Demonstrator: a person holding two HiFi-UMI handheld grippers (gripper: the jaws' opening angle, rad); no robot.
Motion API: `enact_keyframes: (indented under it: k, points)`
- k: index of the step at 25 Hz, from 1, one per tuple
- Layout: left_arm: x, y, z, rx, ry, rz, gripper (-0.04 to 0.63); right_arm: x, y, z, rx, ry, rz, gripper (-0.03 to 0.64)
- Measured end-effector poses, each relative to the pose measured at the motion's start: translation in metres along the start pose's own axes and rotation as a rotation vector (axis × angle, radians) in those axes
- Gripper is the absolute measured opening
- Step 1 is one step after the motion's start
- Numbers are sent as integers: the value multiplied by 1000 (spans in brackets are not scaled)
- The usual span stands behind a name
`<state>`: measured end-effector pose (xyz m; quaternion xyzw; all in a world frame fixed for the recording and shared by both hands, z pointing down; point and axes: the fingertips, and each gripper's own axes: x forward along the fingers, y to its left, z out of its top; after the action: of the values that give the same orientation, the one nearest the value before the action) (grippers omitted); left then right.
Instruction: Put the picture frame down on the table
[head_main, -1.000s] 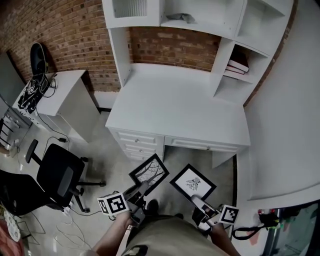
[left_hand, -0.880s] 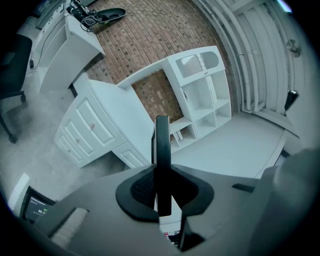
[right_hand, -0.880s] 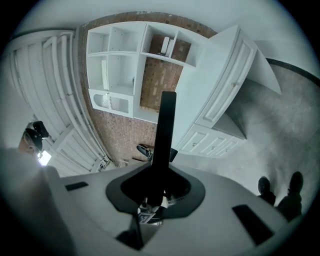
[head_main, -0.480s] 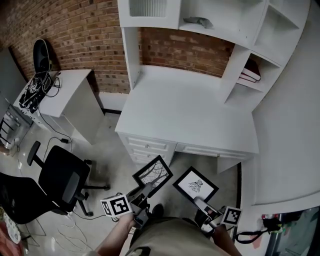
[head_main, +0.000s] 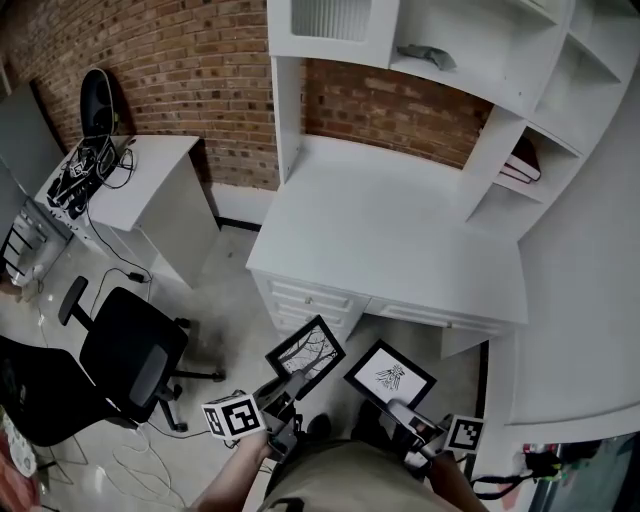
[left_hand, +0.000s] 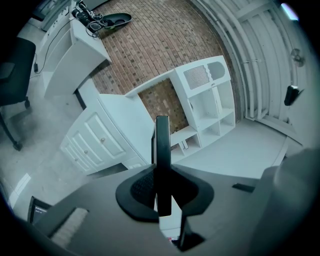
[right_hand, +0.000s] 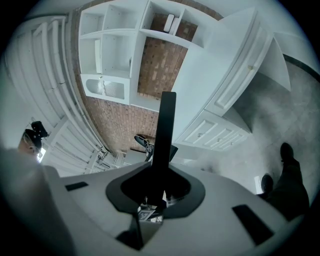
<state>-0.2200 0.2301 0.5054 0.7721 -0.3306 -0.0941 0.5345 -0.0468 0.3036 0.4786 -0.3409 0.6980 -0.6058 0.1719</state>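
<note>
Head view shows both picture frames face-up over the floor, just short of the white desk (head_main: 390, 235): the branch-print frame (head_main: 305, 351) clamped in the left gripper (head_main: 289, 384), the second frame (head_main: 390, 373) in the right gripper (head_main: 400, 410). Each gripper view shows only a thin black edge pinched between narrow jaws.

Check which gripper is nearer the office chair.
Left. The left gripper, holding one picture frame, is just right of the chair; the right gripper, holding the other frame, is farther right.
</note>
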Motion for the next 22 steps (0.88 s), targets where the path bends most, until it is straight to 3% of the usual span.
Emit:
enact_keyframes:
  k: [10, 22]
  points:
    - [8, -6, 10, -12, -74, 58, 40, 18, -4, 30, 10, 94, 54, 44]
    - [98, -42, 11, 34, -55, 78, 40, 2, -25, 120, 29, 69, 139, 44]
